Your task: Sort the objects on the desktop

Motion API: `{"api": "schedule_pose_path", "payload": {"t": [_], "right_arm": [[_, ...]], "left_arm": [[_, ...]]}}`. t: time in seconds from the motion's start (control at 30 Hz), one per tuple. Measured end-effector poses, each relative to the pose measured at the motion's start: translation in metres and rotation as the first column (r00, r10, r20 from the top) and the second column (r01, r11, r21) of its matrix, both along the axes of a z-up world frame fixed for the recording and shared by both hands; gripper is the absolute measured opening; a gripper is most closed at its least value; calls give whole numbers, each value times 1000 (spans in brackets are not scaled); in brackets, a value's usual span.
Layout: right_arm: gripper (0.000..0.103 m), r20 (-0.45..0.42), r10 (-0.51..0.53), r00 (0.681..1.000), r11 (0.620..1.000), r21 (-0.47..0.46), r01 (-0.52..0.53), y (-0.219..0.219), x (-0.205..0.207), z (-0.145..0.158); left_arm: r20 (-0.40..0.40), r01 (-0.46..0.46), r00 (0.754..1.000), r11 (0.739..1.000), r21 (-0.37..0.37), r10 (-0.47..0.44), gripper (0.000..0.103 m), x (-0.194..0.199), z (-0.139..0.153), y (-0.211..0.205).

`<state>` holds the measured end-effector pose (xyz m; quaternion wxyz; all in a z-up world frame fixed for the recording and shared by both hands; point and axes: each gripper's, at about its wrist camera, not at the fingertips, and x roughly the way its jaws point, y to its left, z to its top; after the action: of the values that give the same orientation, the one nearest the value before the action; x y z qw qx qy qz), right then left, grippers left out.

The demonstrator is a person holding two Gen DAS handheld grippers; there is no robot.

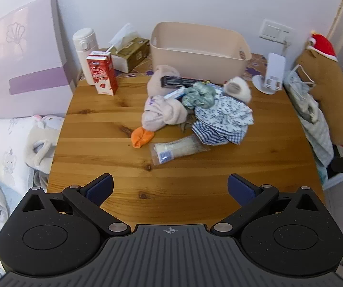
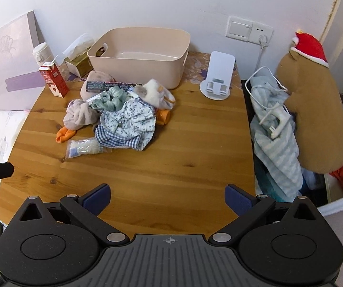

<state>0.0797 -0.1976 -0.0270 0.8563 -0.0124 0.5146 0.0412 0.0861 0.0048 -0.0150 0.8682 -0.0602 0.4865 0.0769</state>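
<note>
I had the round-edged wooden surface (image 1: 114,167) under both cameras, and I placed everything against the beige plastic storage bin (image 2: 142,55) at its far edge by the wall. The bin looked almost bare inside. Well right of it, off the surface, a big brown plush toy in a red hat (image 2: 315,110) leaned over a striped blue cloth. Just in front of the bin lay the clutter I was there to sort: a floral and checked blue fabric bundle (image 2: 128,122), a pale pink knotted cloth (image 2: 80,114) left of that, a crumpled green cloth (image 2: 110,100) between them, and a dark flat rectangular box (image 2: 109,86) lying against the bin's front wall. Left of the bin stood a red milk carton (image 1: 102,75), a white flask (image 1: 85,52) and a tissue box (image 1: 130,55). Right of it stood a white phone stand (image 2: 216,79). Nearer me than the pile lay a clear plastic packet (image 1: 178,149) and a small orange sock (image 1: 141,137).

My left gripper (image 1: 170,187) and right gripper (image 2: 167,197) hung over the bare near edge, well short of the bin, jaws spread wide with nothing between them.
</note>
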Motion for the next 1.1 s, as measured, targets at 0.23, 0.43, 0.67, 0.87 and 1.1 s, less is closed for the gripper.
{"api": "schedule_pose_path", "payload": {"t": [0.23,0.43,0.67,0.87,1.1], "right_arm": [[103,-14,30,999,1000,10,-30,-9,25,-8],[103,-14,46,999,999,16,-46,-11,40,-10],[103,-56,42,998,996,75,-37,-12,65,-22],[103,-36,10,999,995,102,-6,-11,88,-31],[103,12,17,1000,999,44,-17,-5,122,-42]], "left_arm": [[-24,-45,999,999,15,45,103,16,-8,0],[2,-52,999,998,25,52,103,29,-9,1],[-1,-15,1000,999,29,15,103,49,-15,5],[-31,8,999,1000,-1,-8,103,69,-32,21],[-74,0,997,999,-45,-3,103,94,-57,47]]}}
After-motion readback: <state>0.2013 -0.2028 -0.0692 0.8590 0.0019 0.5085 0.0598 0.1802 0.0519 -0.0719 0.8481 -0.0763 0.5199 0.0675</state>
